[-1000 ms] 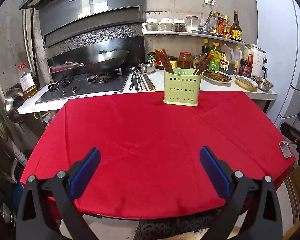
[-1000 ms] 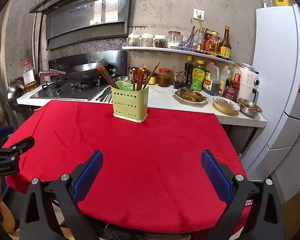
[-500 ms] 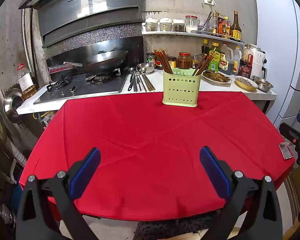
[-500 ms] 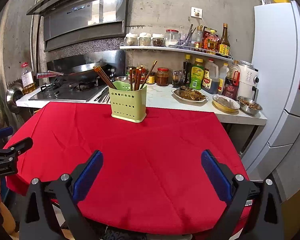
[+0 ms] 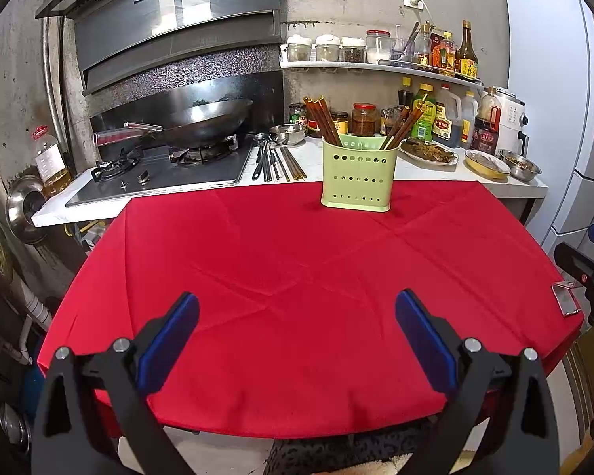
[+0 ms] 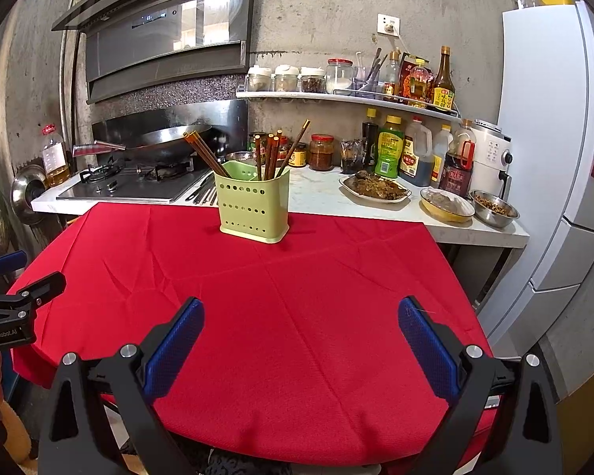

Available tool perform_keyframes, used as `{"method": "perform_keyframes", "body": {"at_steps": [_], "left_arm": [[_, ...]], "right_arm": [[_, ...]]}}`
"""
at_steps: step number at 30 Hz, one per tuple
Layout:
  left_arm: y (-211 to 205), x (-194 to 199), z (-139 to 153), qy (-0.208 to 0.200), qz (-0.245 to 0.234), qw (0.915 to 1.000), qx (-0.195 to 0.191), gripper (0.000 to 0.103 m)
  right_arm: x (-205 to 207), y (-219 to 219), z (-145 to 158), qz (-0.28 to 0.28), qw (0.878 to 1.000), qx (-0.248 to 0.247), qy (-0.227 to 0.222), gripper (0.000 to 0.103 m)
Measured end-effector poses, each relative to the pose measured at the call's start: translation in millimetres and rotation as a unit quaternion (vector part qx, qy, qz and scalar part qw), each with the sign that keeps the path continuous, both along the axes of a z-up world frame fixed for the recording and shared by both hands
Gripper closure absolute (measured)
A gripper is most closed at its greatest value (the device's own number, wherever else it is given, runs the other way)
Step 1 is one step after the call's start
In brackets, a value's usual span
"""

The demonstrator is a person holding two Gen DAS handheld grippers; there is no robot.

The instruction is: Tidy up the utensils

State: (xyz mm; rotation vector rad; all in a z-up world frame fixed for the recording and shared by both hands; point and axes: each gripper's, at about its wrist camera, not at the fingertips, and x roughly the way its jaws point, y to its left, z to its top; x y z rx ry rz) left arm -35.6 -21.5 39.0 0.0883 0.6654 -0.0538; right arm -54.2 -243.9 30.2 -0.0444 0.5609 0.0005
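Observation:
A pale green perforated utensil holder (image 5: 356,176) (image 6: 252,208) stands at the far edge of the red tablecloth (image 5: 297,277) (image 6: 281,297), with brown chopsticks (image 5: 324,120) (image 6: 271,154) sticking out of it. Loose spoons and chopsticks (image 5: 275,160) (image 6: 204,192) lie on the white counter behind it, beside the stove. My left gripper (image 5: 297,334) hangs open over the near edge of the table with nothing between its fingers. My right gripper (image 6: 300,336) is open and empty too, well short of the holder.
A wok (image 5: 206,120) sits on the gas stove (image 5: 158,170). Jars, sauce bottles and dishes of food (image 6: 378,188) crowd the counter (image 6: 320,194) and shelf. A white fridge (image 6: 550,138) stands at right. A small metal piece (image 5: 565,301) lies at the table's right edge.
Both views have shifted slightly, the holder sitting a little closer and more central. Both grippers stay open and empty.

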Motion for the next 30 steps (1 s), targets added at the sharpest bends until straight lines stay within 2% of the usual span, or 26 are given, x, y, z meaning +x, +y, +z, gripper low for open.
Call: {"method": "perform_keyframes", "body": {"at_steps": [30], "left_arm": [[-1.2, -1.6, -2.9, 0.003, -0.002, 1.0000, -0.002, 0.006]], "right_arm": [[0.8, 0.0, -0.7, -0.002, 1.000, 0.000, 0.000, 0.006]]}}
